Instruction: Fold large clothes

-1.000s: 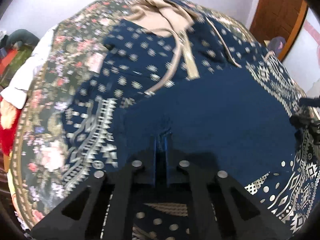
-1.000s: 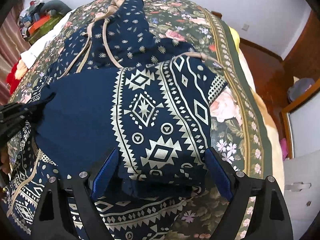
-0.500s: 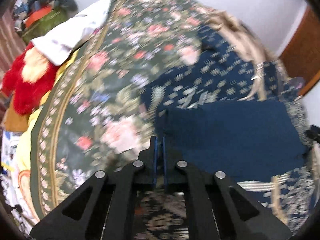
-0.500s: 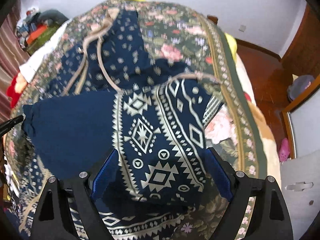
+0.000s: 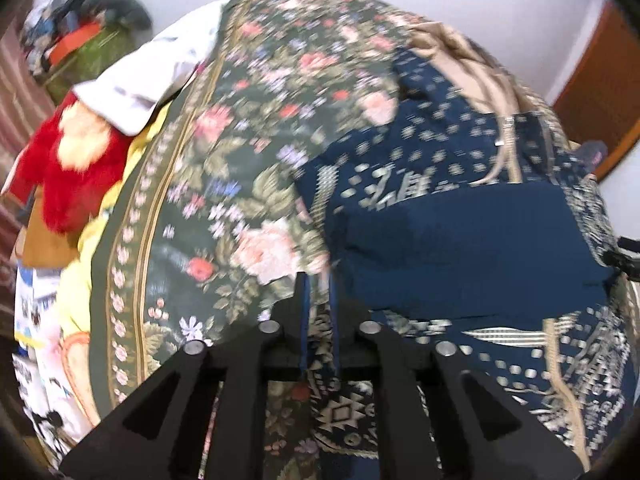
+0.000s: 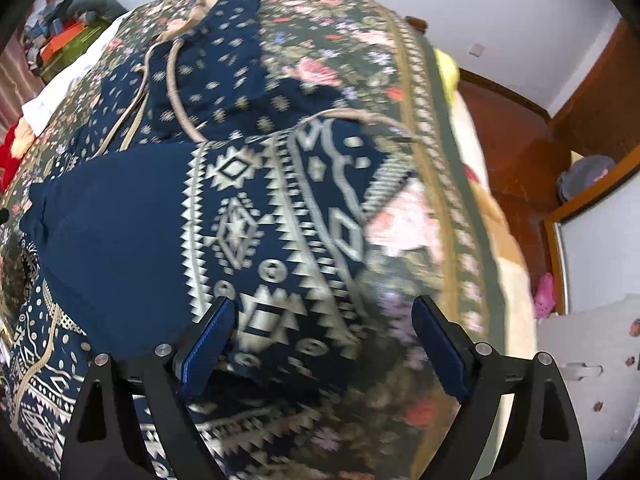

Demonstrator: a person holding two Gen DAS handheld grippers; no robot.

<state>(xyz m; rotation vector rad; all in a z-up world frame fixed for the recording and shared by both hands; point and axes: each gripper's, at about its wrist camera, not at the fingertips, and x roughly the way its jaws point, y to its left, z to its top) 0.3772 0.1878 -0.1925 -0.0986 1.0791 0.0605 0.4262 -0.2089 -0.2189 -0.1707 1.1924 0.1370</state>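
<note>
A large navy garment (image 5: 472,240) with cream geometric print and tan drawstrings lies partly folded on the floral bedspread (image 5: 240,184). In the right wrist view the garment (image 6: 248,216) shows its folded navy panel and patterned band. My left gripper (image 5: 319,280) has its jaws a narrow gap apart, with nothing between them, just left of the fold's near corner. My right gripper (image 6: 322,320) is wide open and empty, hovering over the garment's right edge.
A red plush toy (image 5: 68,168) and a white cloth (image 5: 148,76) lie at the bed's left side. Clutter (image 6: 60,36) sits at the far left. A wooden floor (image 6: 516,152) and door lie to the right of the bed.
My left gripper carried the cloth corner leftward, then let it go and now stands slightly open. My right gripper stayed open and shifted right, toward the bed's edge.
</note>
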